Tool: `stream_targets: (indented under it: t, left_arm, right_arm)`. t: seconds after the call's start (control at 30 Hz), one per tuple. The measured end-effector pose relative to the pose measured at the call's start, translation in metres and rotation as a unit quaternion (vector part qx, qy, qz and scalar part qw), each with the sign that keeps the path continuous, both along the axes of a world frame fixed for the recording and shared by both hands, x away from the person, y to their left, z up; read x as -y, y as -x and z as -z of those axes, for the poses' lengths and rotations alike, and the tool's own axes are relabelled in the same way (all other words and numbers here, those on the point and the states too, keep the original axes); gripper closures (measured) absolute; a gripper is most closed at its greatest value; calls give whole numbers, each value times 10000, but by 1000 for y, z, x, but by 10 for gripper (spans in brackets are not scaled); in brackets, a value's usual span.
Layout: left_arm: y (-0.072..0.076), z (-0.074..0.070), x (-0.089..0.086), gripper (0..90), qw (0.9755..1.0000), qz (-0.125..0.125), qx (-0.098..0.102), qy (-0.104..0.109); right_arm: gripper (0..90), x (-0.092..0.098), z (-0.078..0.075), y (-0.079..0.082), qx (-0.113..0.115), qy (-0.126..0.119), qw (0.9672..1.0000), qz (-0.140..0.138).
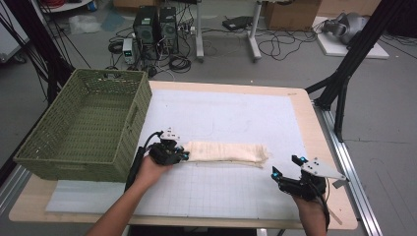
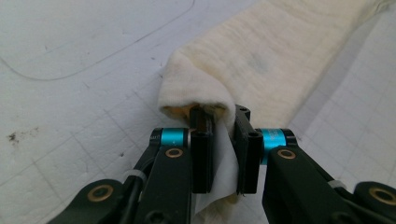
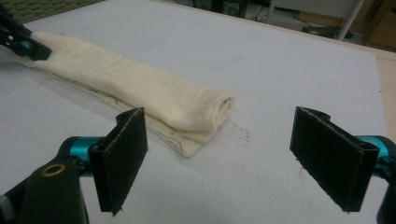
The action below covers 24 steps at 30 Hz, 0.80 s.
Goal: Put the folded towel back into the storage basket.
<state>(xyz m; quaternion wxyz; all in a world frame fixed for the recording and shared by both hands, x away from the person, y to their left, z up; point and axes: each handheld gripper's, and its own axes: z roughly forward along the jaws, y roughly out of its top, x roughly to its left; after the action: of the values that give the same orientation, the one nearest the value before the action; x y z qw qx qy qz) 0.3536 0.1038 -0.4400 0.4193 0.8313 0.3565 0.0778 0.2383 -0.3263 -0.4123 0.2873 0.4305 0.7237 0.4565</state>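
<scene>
nearest the high camera, two forearms come in from the bottom edge, each hand carrying a gripper over a white gridded mat [image 1: 231,191] that covers most of a wooden table [image 1: 314,128]. left gripper [image 1: 178,156] sits at the left end of a cream cloth [image 1: 227,152] that is folded into a long narrow strip, lying across the middle of the mat. in the left gripper view its two black jaws are pressed together on a bunched fold of the cloth [image 2: 261,60], with fabric pinched between the pads and a bit hanging out below them; the rest of the strip runs away toward the upper right of that view, flat on the mat. right gripper [image 1: 286,166] hovers near the strip's right end, just short of it and not touching. in the right gripper view its pads stand wide apart with nothing between them, and the cloth's rolled end [image 3: 201,109] lies beyond the near pad, on the mat. a green woven basket [image 1: 133,115] stands at the table's left side, its right wall just beside the left gripper, apart from the cloth.
</scene>
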Motion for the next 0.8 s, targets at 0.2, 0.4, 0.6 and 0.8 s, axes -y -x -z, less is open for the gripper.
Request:
stream_targets:
  t: [0.2, 0.4, 0.6, 0.8]
  left_arm:
    - [5, -5, -1, 794, 9991, 127, 397, 117]
    - [9, -9, -7, 794, 9960, 144, 676, 567]
    - [14, -15, -9, 793, 9925, 205, 859, 848]
    - [15, -15, -10, 793, 9916, 260, 886, 907]
  right_arm:
    - [172, 1, 2, -3, -56, 29, 10000, -11]
    - [159, -2, 4, -8, -132, 46, 9999, -41]
    - [159, -7, 4, -15, -174, 102, 9998, -88]
    - [160, -15, 7, -36, -430, 112, 9990, -48]
